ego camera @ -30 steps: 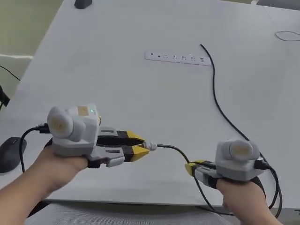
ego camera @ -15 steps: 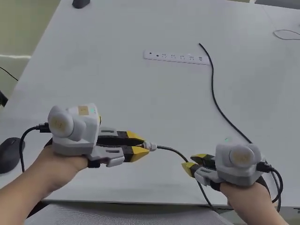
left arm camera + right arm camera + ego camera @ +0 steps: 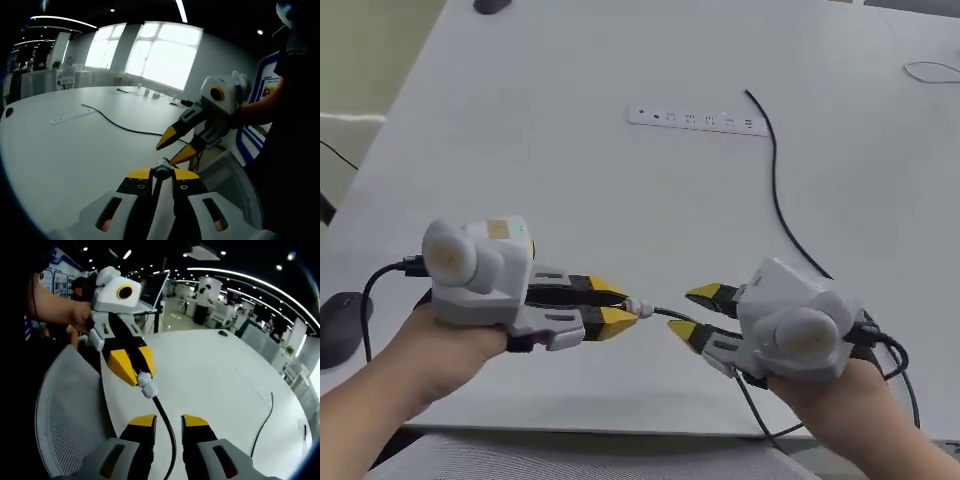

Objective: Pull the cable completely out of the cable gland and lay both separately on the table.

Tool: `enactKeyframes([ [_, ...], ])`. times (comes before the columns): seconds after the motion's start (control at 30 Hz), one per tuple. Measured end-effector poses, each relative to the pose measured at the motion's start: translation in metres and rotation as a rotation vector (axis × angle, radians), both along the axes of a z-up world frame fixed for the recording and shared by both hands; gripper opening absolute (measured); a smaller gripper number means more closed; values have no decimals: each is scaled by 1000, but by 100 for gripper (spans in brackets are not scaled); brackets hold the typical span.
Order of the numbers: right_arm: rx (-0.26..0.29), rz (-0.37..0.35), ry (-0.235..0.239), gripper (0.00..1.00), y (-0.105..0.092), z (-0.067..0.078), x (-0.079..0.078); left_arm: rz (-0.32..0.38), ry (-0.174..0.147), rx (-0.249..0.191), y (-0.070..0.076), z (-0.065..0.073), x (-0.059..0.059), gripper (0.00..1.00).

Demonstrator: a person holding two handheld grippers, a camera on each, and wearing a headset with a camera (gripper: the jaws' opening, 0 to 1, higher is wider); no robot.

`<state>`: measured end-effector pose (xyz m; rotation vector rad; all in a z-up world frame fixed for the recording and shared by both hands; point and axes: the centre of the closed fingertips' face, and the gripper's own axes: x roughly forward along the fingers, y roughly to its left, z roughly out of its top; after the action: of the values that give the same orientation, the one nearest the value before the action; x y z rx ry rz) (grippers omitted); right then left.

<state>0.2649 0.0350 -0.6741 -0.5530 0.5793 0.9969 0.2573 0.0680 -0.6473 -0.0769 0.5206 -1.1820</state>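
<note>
**Supervisor:** Report the state of each claw and the location of the cable gland.

**Operator:** I am clamping the white cable gland (image 3: 642,309) in the tips of the left gripper (image 3: 625,305), whose jaws are closed on it, above the near edge of the worktop (image 3: 570,180). I am holding the right gripper (image 3: 693,311) with its jaws spread apart, one on each side of the black cable (image 3: 668,314). As far as I can tell they are not touching it.

**Supervisor:** Why that arrangement?

**Operator:** I am anchoring the gland so that it is giving me a fixed point to pull against. I am lining up the right jaws near the gland's outlet, because a grip close to the gland should pull the cable straight along its bore. The cable is sitting in the gland, and neither part is lying on the worktop yet.
</note>
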Motion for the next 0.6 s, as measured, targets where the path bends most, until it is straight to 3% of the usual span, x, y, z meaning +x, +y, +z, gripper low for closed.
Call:
enactKeyframes([
  [0.3,-26,64,-44,9,18,-1,-1,-4,3,3,2,-2,0,15],
  [0.6,-46,105,-43,3,23,-3,-4,-11,12,6,2,-4,-1,15],
])
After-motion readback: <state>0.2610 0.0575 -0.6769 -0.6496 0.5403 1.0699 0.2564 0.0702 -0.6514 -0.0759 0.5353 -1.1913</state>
